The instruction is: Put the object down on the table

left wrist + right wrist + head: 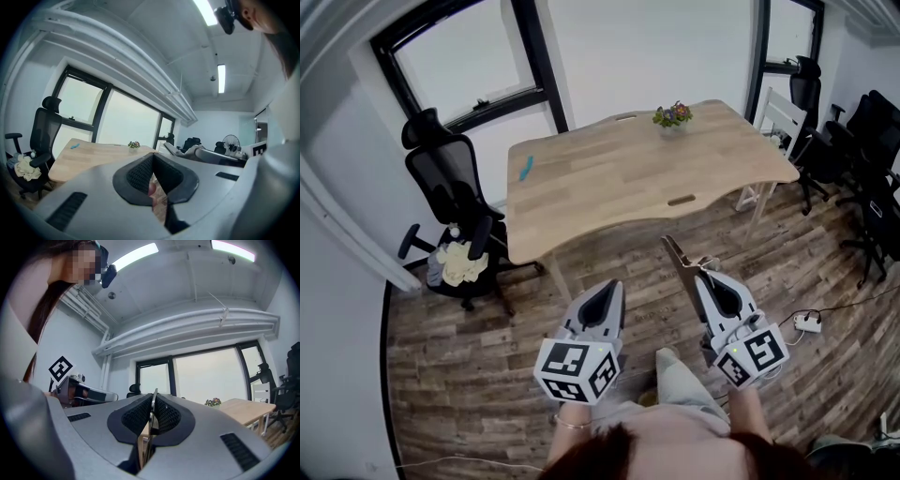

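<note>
My right gripper is shut on a thin flat brown object that sticks out forward and left past the jaw tips. In the right gripper view the object shows edge-on as a narrow strip pinched between the black pads. Both grippers hang in the air over the wooden floor, short of the light wooden table. My left gripper is beside the right one with its jaws together and nothing in them; in its own view the left gripper shows only a sliver of floor behind the pads.
A small flower pot stands at the table's far edge and a blue item lies near its left edge. A black office chair with cloth on its seat stands to the left. More chairs stand at the right. A power strip lies on the floor.
</note>
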The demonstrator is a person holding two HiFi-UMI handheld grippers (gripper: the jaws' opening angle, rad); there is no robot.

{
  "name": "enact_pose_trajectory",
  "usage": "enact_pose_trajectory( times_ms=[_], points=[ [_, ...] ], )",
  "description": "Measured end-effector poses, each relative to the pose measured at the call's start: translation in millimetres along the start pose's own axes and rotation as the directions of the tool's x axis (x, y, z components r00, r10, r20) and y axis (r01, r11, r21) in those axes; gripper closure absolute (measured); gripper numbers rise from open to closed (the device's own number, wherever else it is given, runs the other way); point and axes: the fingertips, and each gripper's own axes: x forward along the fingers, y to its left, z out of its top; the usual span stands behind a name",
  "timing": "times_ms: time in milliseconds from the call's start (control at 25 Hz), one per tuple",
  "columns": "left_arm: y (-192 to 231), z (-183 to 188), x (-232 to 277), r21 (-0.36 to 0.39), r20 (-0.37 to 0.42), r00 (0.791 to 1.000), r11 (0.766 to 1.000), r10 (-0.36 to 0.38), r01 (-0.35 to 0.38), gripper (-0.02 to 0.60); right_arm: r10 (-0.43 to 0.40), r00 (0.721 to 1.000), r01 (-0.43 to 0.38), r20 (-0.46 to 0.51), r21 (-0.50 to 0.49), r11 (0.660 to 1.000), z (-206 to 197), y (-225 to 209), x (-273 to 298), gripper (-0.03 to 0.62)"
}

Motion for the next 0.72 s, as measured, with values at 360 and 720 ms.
enact_pose_trajectory(
  times_ms=[360,720],
  points=[
    [11,2,51,0.021,-0.027,1.000,1.000,0.005,-0.004,0.580,-0.013,1.000,0.013,0.015,0.026,1.000,-6,-42,30,0.583],
    [23,11,125,0.035,-0.042,0.999,0.999,-0.005,0.006,0.580,-0.006,0.999,0.004,0.037,0.056,0.998,-13,-92,71,0.583]
  ],
)
